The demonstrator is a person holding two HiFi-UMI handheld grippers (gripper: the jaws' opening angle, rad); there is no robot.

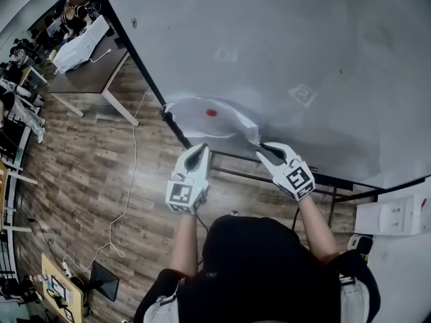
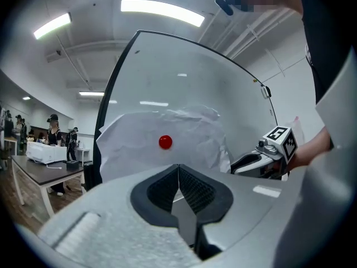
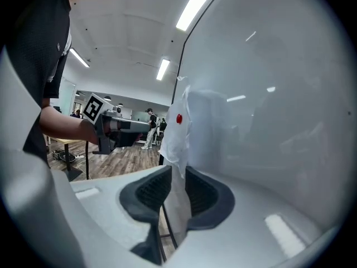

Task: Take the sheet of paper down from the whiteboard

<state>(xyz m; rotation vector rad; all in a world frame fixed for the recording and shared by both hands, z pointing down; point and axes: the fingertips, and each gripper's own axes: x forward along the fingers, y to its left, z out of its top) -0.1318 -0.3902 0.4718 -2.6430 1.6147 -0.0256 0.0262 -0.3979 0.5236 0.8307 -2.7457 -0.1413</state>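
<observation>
The large pale-grey whiteboard (image 1: 303,39) fills the upper right of the head view. Its black frame edge (image 1: 135,52) runs diagonally from the top centre down to the middle of the frame, and the board face right of that edge is bare apart from the paper. Left of the edge the brown wood-plank floor (image 1: 87,167) lies open, with only a thin white cable (image 1: 131,173) trailing down it. A dark worktop (image 1: 87,73) on white legs stands in the upper left, well apart from the grippers.

The white sheet of paper (image 1: 195,113) sits at mid-frame, just right of the board's black edge. It is crumpled and bulges away from the board face.

The left gripper (image 1: 201,148) points at the sheet's lower edge from just below it. In the left gripper view its dark ribbed fingers (image 2: 192,186) are pressed together. The sheet shows beyond them, and I cannot tell whether its edge is caught there.

The right gripper (image 1: 264,147) is at the sheet's lower right corner. In the right gripper view its fingers (image 3: 203,197) are clamped on a strip of the paper that runs down between them.

A small round red magnet (image 1: 211,112) sits near the middle of the sheet.
</observation>
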